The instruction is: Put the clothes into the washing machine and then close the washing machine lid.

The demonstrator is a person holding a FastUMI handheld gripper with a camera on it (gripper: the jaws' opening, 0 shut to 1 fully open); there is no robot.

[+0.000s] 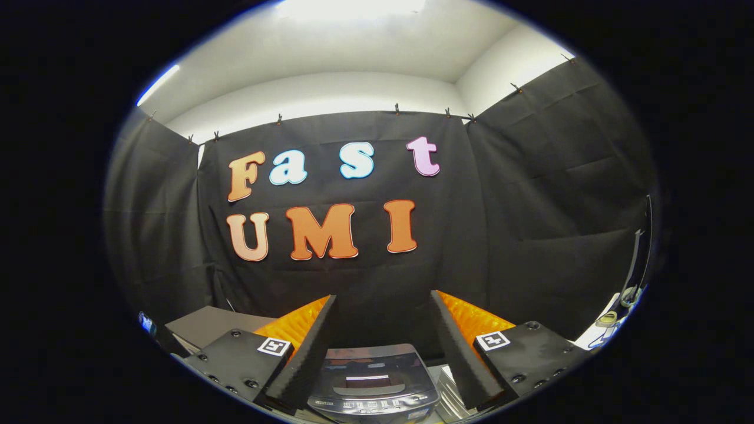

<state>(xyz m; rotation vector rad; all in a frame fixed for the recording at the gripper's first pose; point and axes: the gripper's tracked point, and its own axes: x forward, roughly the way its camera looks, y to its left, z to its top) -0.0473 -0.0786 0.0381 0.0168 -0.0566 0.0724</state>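
Black-draped booth, washing machine (373, 386) low between wide-apart, empty gripper (383, 312) jaws.

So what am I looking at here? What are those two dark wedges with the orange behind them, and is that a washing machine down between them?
This picture comes from a fisheye camera mounted on a hand-held gripper, looking forward along it. A person carries the tool; there is no robot arm. The two dark wedges are the fingers of the gripper, ribbed on their inner faces, with orange backing behind. The jaws stand wide apart and hold nothing. The black blocks with small square markers are the finger mounts.

Low between the fingers sits a small grey washing machine, seen from above. Its lid appears to lie flat on top, though that is hard to tell at this angle. To its left is a grey box. Some cables lie off to the right. Behind everything hangs the booth's black cloth wall.
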